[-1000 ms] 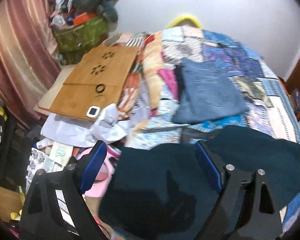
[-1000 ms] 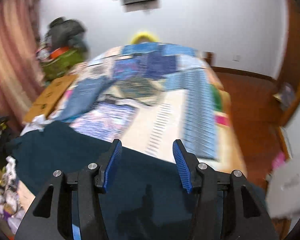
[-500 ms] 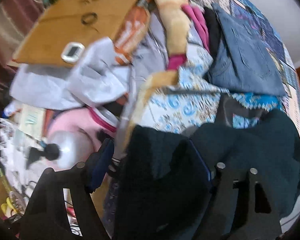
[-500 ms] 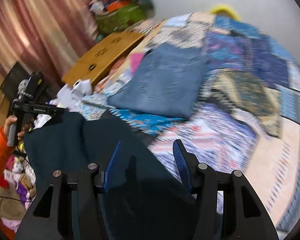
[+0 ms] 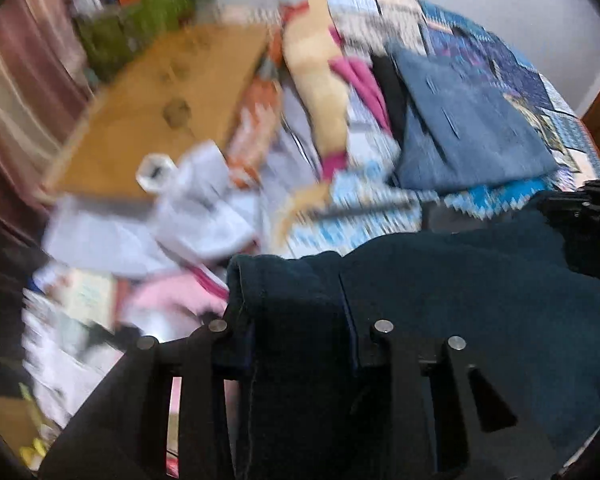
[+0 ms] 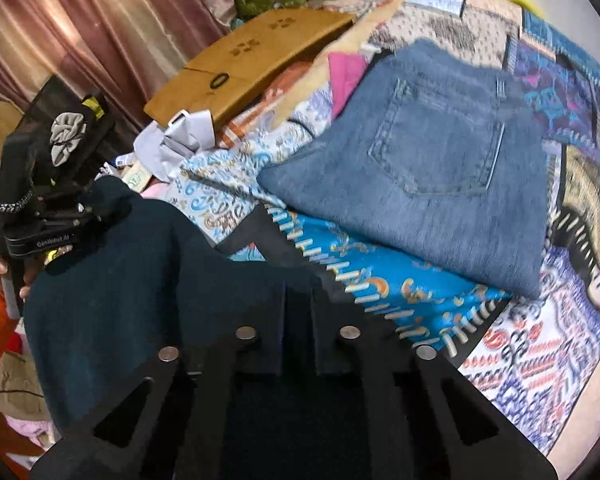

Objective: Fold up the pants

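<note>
In the left wrist view, blurred by motion, the left tool (image 5: 300, 344) is clamped on a bunched edge of the dark pants (image 5: 480, 292), which spread from its fingers toward the right across the near part of the bed (image 5: 360, 224). Folded jeans (image 5: 472, 136) lie farther back on the quilt, with a wooden board (image 5: 160, 120) to the left. In the right wrist view, the right tool (image 6: 298, 332) is closed on the pants (image 6: 112, 292), cloth pinched between its fingers. The pants stretch leftward to the left tool (image 6: 56, 220), which grips their far end. The jeans (image 6: 432, 168) rest on the quilt just beyond, apart from the pants; the board (image 6: 252, 60) lies behind.
</note>
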The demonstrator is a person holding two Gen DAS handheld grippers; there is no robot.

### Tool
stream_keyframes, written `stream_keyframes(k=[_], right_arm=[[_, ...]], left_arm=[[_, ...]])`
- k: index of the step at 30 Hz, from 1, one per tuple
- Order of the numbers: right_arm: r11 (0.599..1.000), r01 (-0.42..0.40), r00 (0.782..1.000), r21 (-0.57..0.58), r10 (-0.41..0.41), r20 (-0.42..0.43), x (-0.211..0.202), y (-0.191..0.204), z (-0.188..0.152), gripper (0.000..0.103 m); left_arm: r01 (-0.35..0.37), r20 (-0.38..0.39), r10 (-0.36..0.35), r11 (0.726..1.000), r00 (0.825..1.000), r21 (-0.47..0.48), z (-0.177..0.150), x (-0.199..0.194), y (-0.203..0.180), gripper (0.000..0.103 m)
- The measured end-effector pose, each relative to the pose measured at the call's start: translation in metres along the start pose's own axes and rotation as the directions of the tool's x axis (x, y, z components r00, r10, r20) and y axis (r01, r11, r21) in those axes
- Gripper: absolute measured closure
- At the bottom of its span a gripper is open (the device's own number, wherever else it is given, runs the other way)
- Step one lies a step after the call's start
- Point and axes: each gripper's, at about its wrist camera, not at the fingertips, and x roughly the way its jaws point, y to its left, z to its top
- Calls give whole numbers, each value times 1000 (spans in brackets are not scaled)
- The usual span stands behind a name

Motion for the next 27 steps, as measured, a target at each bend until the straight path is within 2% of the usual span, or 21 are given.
stream_keyframes(k=[3,7,12,13,14,15,16,17,18,21,23,27], right_arm=[[997,64,995,-42,-61,74,-15,4,15,97],[988,146,979,-44,-138,151,-19,2,44,97],[983,180,980,-20,-178,84,2,-5,53,91],[982,189,979,-2,-188,79,0,-8,50,87],[981,193,978,6,-193,83,-4,-9,46,79],[982,191,977,10,-191,93,-11,-11,40,74],[982,189,976,18,-190,107,-19,-13,34,64],[981,194,974,26,-195,118,-27,-13,27,59],[980,198,971,33,-201,131,-36,-13,19,59],[982,179,970,52,-185,156,-65,-13,-8,55],[981,176,968,84,-188,164,-84,-16,-33,48],[971,213,959,109,-229,164,-106,-14,-77,44]], left_arm=[[-79,67,79,997,995,-2,20,-8,5,69],[-139,88,140,990,986,-19,48,6,16,66],[-139,-7,139,989,990,-41,61,34,21,60],[-138,-15,137,989,990,-60,59,32,23,59],[-130,-13,129,989,992,-72,54,28,24,55],[-117,-9,117,990,993,-81,49,23,24,45],[-107,-4,107,990,994,-94,44,16,25,38],[-103,4,104,989,995,-107,39,8,25,26],[-100,16,102,988,995,-121,32,-1,25,19],[-69,23,73,987,997,-142,9,-21,27,9],[-38,5,39,985,999,-166,-8,-27,28,8],[34,-32,-43,969,999,-246,-37,-30,33,8]])
